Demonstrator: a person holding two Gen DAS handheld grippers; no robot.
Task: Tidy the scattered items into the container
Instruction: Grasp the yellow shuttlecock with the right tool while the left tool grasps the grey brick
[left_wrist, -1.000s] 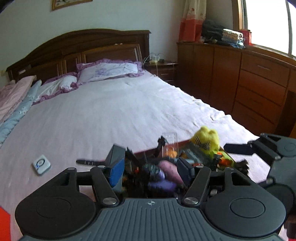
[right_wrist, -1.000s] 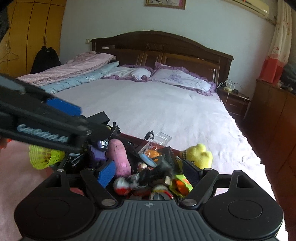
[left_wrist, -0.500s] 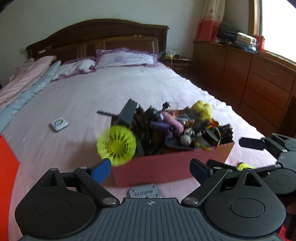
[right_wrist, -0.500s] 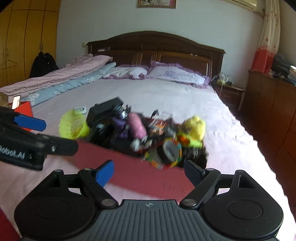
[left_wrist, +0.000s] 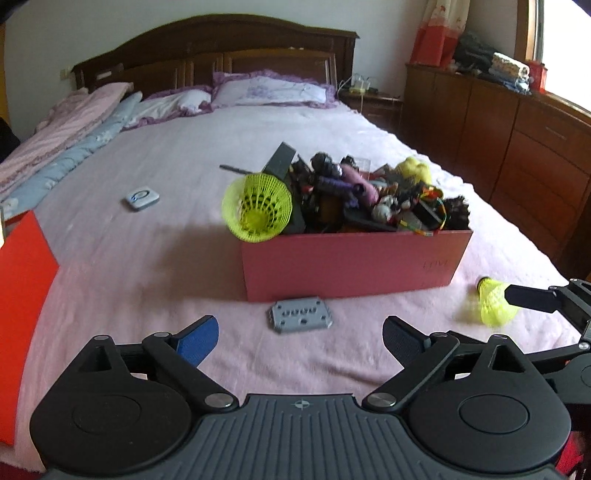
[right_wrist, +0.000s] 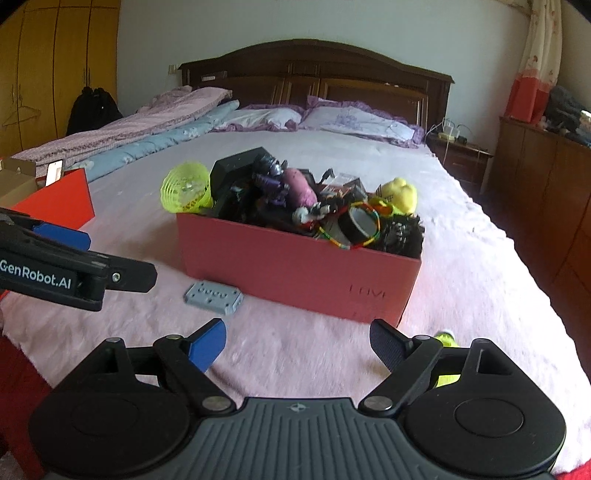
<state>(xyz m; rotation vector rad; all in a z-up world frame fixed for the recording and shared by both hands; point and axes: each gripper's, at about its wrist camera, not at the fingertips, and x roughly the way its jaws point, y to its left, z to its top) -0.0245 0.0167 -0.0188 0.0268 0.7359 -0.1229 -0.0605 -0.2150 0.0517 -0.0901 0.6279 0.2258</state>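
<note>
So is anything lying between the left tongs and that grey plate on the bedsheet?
Nothing visible. The left tongs are open and empty, and only bare pink sheet lies between them and the grey plate, which sits flat just in front of the red box.

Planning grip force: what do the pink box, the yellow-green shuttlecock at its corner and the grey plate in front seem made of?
Pink rectangular box: likely matte cardboard, flat sharp-edged walls. Yellow-green shuttlecock: glossy plastic, moulded lattice skirt. Grey flat plate: probably hard plastic, moulded holes; metal not excluded.
</note>
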